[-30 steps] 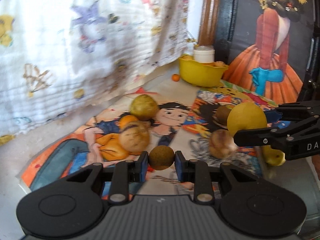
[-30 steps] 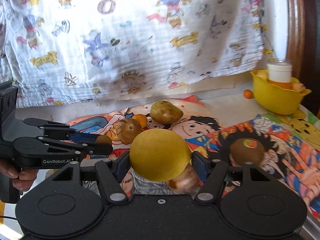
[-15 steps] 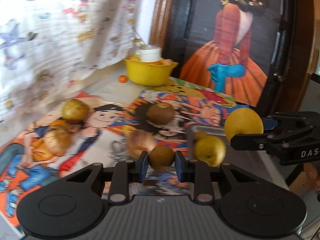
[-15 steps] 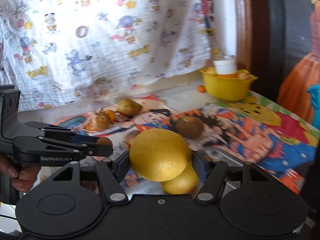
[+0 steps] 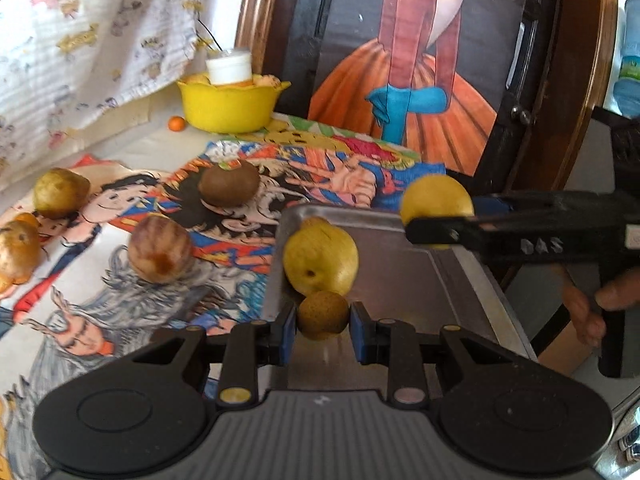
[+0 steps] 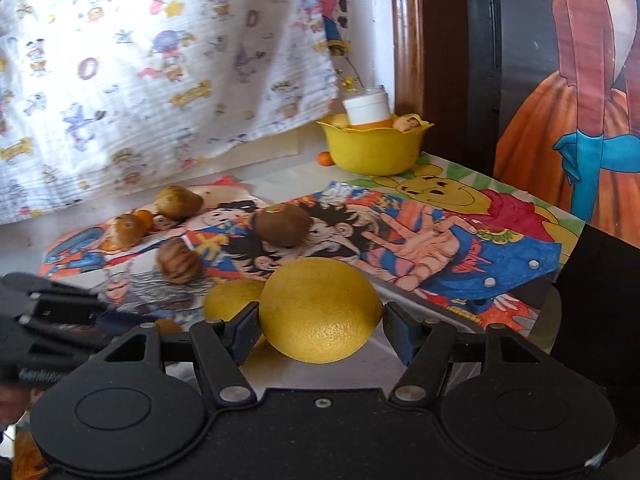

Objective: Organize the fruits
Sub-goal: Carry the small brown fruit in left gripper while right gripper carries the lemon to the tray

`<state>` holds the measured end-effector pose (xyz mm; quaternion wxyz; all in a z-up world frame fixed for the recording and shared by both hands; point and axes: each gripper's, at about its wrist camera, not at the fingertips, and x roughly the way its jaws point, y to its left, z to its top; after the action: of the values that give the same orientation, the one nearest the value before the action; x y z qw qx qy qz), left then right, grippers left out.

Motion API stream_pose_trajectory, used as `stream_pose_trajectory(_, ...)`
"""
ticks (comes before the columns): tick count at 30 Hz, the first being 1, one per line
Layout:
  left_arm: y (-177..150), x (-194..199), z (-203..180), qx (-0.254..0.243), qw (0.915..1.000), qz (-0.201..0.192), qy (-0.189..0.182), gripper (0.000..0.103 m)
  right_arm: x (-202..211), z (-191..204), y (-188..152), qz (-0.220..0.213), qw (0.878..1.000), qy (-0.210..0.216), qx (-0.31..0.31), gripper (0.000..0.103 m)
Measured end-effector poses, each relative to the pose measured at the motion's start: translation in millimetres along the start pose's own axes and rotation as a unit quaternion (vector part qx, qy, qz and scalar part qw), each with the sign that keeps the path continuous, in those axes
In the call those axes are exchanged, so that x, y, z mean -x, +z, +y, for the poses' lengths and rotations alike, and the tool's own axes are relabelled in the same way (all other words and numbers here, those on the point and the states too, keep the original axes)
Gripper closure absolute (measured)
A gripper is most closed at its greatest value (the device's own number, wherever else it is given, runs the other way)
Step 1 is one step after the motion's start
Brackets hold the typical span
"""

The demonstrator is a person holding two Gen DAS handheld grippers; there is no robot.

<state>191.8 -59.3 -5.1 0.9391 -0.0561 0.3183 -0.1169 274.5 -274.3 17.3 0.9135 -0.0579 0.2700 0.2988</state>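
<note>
- Holding a small brown fruit (image 5: 323, 314) between narrow fingers, the left gripper (image 5: 323, 326) hangs over the near end of the metal tray (image 5: 404, 280), with a yellow pear (image 5: 320, 258) lying on the tray right ahead of the fingertips, apparently touching the held fruit.
- Left of those fingers, loose fruit waits on the cartoon-print surface (image 5: 348, 168): a striped brown fruit (image 5: 160, 250) and a kiwi (image 5: 229, 183) further ahead.
- To the right, the right gripper (image 6: 318, 326) clamps a large lemon (image 6: 320, 308) with its fingers spread wide, over the same tray.
- Risks, as I judge them: letting the small fruit go against the pear could send either rolling off the tray; the round lemon, pinched only at its sides, could slip; the two grippers work close together and may collide.
</note>
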Motion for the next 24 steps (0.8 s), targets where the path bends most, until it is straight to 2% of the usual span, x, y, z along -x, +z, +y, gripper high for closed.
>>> stream_pose_trajectory(9, -1.6, -18.0, -12.6, -0.016, 0.9997, 0.017, 0.012, 0.072, -33.9, -13.5, -5.2, 0.017, 1.0, -0.004, 0.004, 0.035)
stream_pose_trajectory(24, -1.3, -24.7, -12.1, -0.018, 0.9993, 0.021, 0.026, 0.072, -52.6, -12.9, -7.4, 0.025, 1.0, -0.004, 0.017, 0.035)
